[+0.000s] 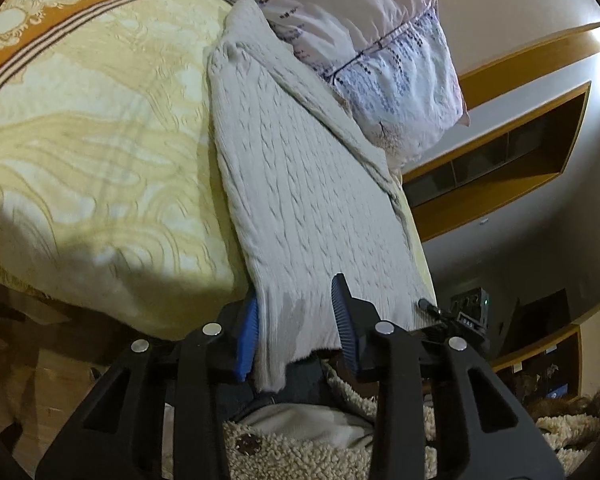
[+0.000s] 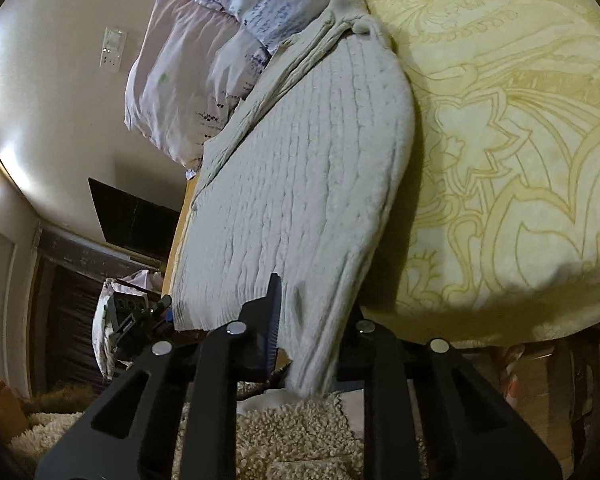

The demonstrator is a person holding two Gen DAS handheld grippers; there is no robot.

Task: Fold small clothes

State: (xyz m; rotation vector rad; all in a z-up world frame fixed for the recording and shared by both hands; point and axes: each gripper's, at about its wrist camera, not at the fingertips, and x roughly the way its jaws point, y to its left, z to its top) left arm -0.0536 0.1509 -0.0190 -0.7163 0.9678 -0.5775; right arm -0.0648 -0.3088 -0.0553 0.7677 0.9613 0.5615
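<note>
A cream cable-knit sweater [image 1: 300,184] lies stretched along the edge of a bed, its far end against a pillow. In the left wrist view my left gripper [image 1: 296,320] has its blue-padded fingers [image 1: 249,336] on either side of the sweater's near hem corner, which hangs down between them. The sweater also shows in the right wrist view [image 2: 300,168]. There my right gripper [image 2: 312,320] holds the other hem corner; one blue pad [image 2: 274,320] shows and the other finger is hidden behind the cloth.
The bed has a yellow patterned cover [image 1: 100,140] that also shows in the right wrist view [image 2: 500,140]. Floral pillows [image 1: 380,60] lie at the head. A wooden wall shelf [image 1: 500,152] and a shaggy cream rug [image 2: 292,432] lie beyond and below.
</note>
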